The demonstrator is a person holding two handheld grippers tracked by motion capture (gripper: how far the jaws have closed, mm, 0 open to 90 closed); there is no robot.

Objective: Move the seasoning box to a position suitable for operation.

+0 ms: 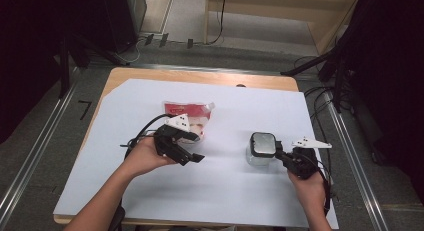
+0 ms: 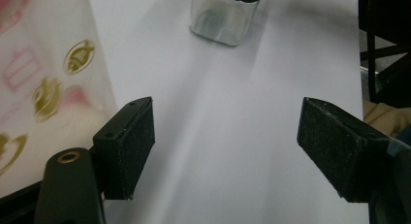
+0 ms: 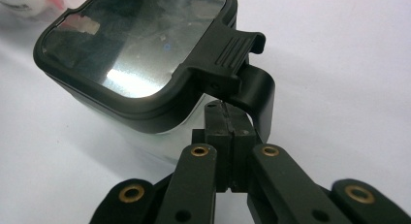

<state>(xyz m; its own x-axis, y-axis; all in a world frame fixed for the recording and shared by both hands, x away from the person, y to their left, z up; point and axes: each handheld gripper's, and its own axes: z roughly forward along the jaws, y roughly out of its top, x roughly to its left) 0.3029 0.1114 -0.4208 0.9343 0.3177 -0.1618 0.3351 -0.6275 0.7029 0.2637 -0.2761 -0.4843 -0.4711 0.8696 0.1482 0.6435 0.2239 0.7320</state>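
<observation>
Bag [image 1: 192, 117] at left on sheet [image 1: 225, 191], lidded container [image 1: 262, 148] well apart at right.

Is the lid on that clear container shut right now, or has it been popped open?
Shut. The black lid sits flat and flush all round on the clear container, which stands upright. The right gripper is closed beneath the lid's tab.

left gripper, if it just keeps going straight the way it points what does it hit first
Probably the clear container with the black lid. The left gripper is open over bare white paper, with the container ahead near the line; the printed bag lies off to the side.
</observation>
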